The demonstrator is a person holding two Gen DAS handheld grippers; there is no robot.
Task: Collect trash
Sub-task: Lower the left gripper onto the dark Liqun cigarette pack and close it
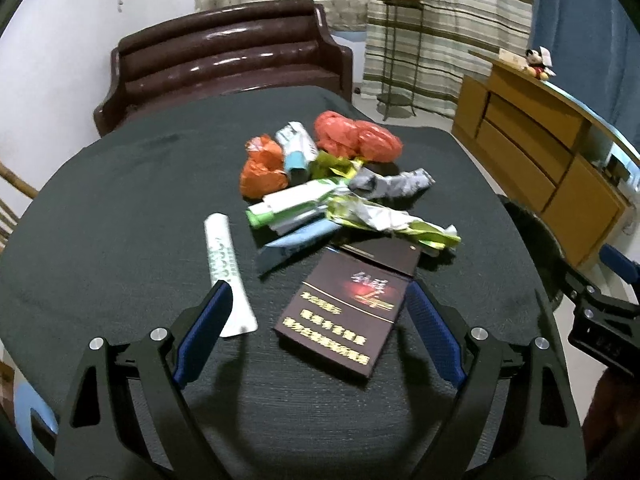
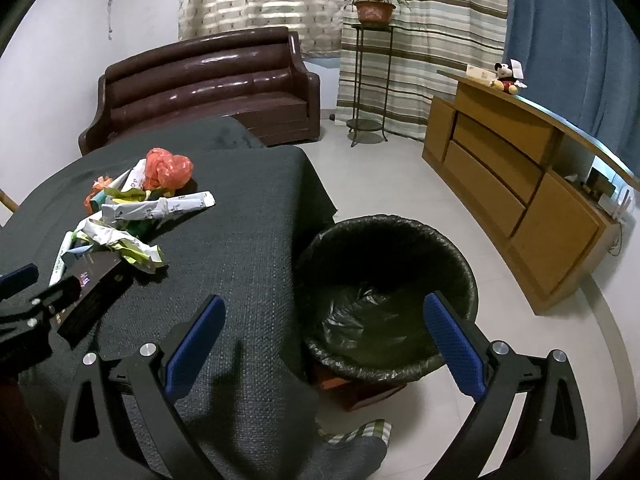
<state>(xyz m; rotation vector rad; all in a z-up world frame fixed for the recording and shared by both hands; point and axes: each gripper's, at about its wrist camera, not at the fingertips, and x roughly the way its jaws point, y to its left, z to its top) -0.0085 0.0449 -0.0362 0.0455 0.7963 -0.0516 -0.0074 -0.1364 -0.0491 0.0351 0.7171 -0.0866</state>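
A pile of trash (image 1: 332, 184) lies on the dark-clothed table (image 1: 120, 220): orange plastic bags (image 1: 356, 136), crumpled green and white wrappers (image 1: 376, 220), a white tube (image 1: 226, 268) and a dark cigarette box (image 1: 352, 308). My left gripper (image 1: 320, 300) is open, low over the table, its fingers either side of the box. My right gripper (image 2: 326, 312) is open and empty over the table's right edge, beside a black-lined trash bin (image 2: 388, 300). The pile (image 2: 132, 204) and box (image 2: 96, 296) also show in the right wrist view.
A brown sofa (image 2: 200, 88) stands behind the table. A wooden cabinet (image 2: 520, 184) with a Mickey toy (image 2: 508, 78) lines the right wall. A plant stand (image 2: 370, 80) is by the curtains. The bin sits on tiled floor (image 2: 400, 184).
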